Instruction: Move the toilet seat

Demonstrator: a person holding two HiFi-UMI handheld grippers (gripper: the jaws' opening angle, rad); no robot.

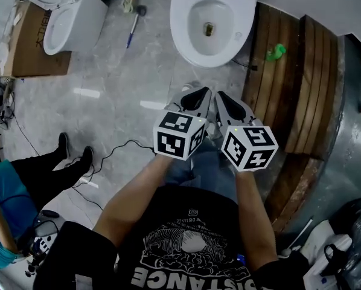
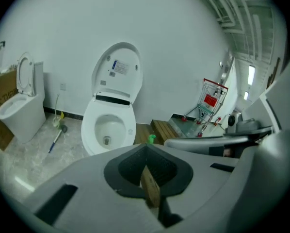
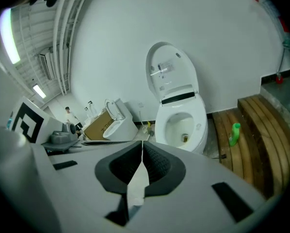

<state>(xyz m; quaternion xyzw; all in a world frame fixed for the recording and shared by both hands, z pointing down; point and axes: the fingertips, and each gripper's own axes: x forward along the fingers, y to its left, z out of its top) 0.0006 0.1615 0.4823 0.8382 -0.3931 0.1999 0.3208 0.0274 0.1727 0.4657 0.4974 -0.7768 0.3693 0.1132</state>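
Glossy white toilet seat (image 1: 212, 22); slatted wooden platform (image 1: 301, 83); marbled floor (image 1: 114, 83).

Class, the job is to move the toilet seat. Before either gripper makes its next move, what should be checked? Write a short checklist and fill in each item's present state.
1. Left gripper jaws together, nothing between them: ok.
2. Right gripper jaws together, nothing between them: ok.
3. Lid raised, clear of the rim: ok.
4. Grippers within touch of the bowl: not ok, both hang well short of it.
5. Green bottle apart from the bowl, on the wooden platform: ok.
6. Seat down on the bowl or up against the lid: cannot tell.
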